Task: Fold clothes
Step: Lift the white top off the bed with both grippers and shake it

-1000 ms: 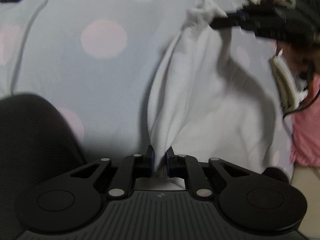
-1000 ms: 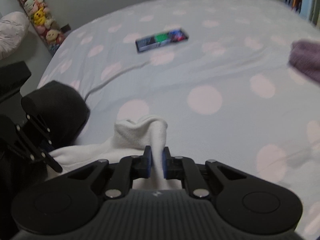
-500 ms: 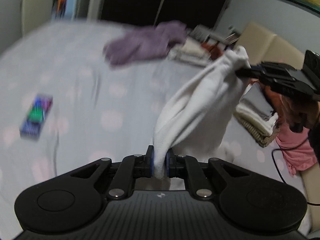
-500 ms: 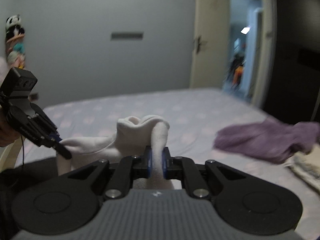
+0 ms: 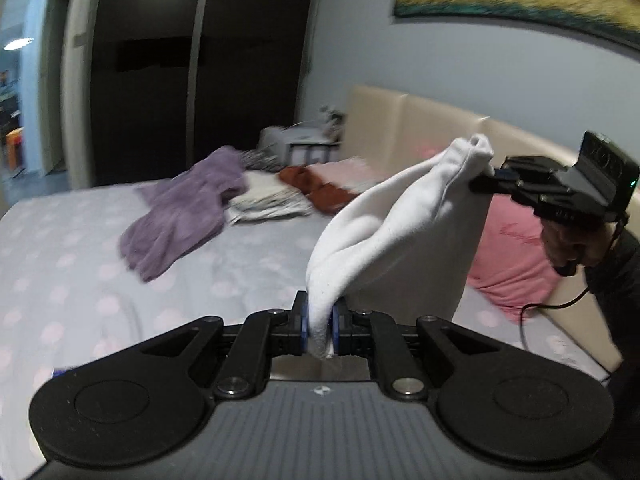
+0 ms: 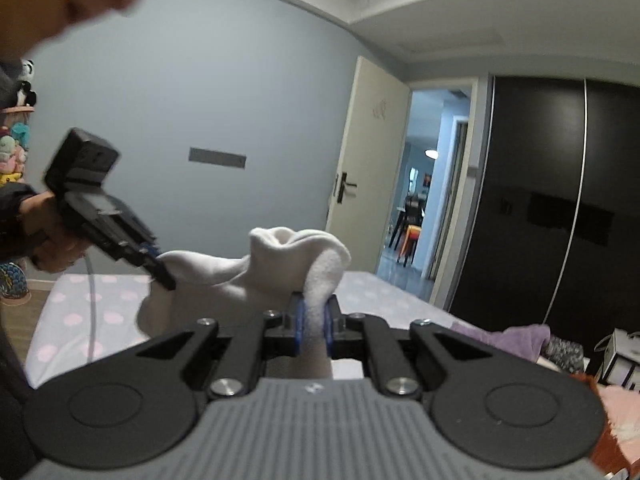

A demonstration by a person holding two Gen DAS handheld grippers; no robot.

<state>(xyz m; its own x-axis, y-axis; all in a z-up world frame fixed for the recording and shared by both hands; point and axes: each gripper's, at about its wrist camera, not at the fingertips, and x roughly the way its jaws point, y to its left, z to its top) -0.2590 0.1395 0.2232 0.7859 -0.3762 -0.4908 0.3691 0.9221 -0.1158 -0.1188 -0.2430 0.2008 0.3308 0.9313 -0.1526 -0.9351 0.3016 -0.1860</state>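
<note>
A white fleece garment point(image 5: 404, 232) hangs in the air above the bed, stretched between both grippers. My left gripper point(image 5: 319, 322) is shut on one bunched edge of it. In the same view the right gripper point(image 5: 486, 182) pinches the other end, up at the right, held by a hand. In the right wrist view my right gripper point(image 6: 313, 320) is shut on a thick fold of the white garment point(image 6: 276, 264), and the left gripper point(image 6: 160, 276) grips it at the left. The garment's lower part is hidden behind the gripper bodies.
The bed point(image 5: 72, 280) has a pale sheet with pink dots. On it lie a purple garment point(image 5: 184, 216), folded light clothes point(image 5: 268, 200), a rust-red item point(image 5: 316, 188) and a pink cushion point(image 5: 516, 252) by the beige headboard point(image 5: 420, 132). Dark wardrobe doors point(image 6: 560, 208) and an open doorway point(image 6: 432, 184) stand beyond.
Both grippers have lifted the white garment off the sheet into the air and tilted up, so the views now show the room and walls instead of the bed surface.
</note>
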